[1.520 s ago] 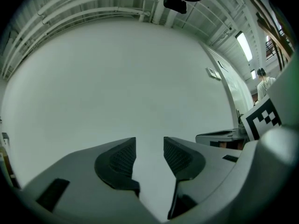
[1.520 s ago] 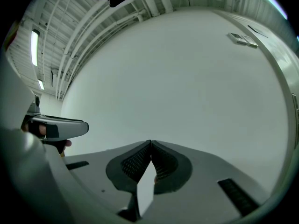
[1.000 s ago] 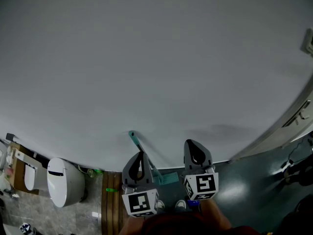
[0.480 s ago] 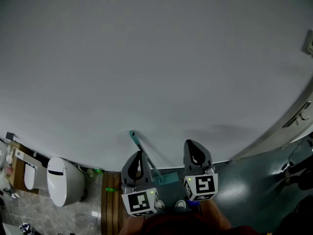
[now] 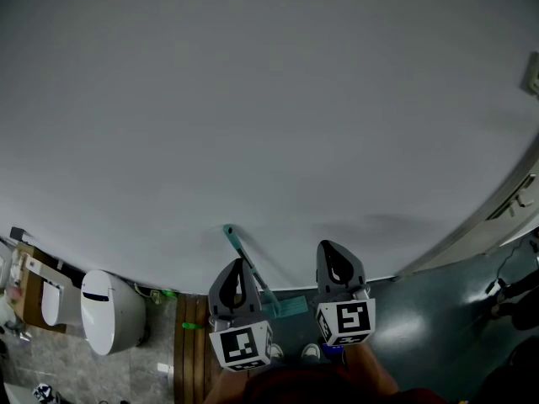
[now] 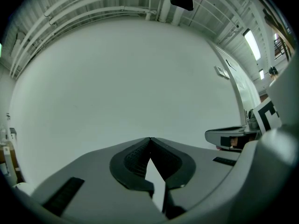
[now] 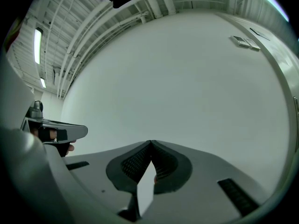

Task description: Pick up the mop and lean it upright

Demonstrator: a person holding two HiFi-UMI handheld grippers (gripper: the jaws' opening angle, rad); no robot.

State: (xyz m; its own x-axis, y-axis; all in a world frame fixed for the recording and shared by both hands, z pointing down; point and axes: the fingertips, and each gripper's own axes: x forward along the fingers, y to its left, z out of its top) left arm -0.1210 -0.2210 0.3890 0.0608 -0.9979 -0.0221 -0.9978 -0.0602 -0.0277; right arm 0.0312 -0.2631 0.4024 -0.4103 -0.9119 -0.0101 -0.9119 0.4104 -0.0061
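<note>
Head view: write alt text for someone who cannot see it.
The left gripper and right gripper, both shut and empty, point side by side at a plain pale wall. Between them a teal mop leans against that wall; a white toilet stands at lower left.

Dim head view; strong fisheye distortion

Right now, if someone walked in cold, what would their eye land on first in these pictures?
A bare pale wall fills nearly the whole head view. At the bottom centre, the left hand-held gripper and the right hand-held gripper point toward it, jaws shut and empty, with a teal mop slanting between them. A white toilet sits at the lower left.
</note>
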